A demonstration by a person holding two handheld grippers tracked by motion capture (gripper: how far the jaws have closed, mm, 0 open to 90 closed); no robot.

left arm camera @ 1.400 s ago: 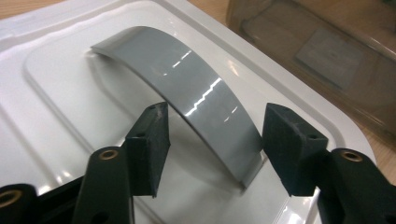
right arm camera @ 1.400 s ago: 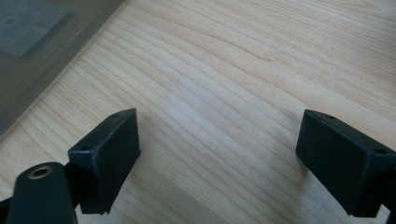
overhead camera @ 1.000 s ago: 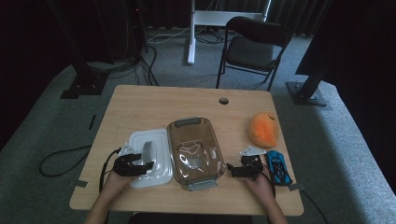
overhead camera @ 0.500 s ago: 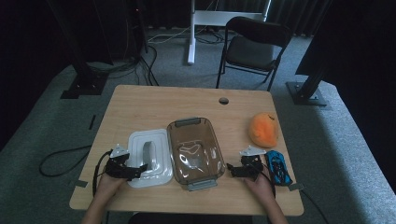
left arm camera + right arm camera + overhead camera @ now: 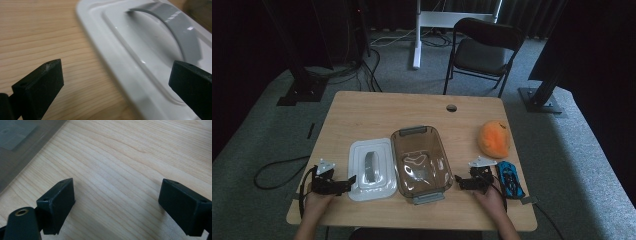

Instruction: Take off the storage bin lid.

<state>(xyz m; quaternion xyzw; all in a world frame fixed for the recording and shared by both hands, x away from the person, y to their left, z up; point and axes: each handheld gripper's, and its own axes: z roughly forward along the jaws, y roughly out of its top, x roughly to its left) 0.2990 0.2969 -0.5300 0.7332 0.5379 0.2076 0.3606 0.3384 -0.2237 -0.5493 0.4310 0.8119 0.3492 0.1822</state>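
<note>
White lid [image 5: 370, 169] lies flat on the table [image 5: 377, 110], touching the left side of the clear brown container [image 5: 419, 162]. Left gripper [image 5: 346, 183] sits at the lid's near-left corner; its jaws have just been opening and now stand wide, nothing between the pads. Right gripper [image 5: 457, 182] rests just right of the container, jaws also spread over bare wood.

Judgement: the lid looks light, rigid and glossy, so likely slippery at the rim. The grey arched handle [image 5: 172, 27] is the better hold.

Hard to read: what lies inside the container, and the lid's underside.
</note>
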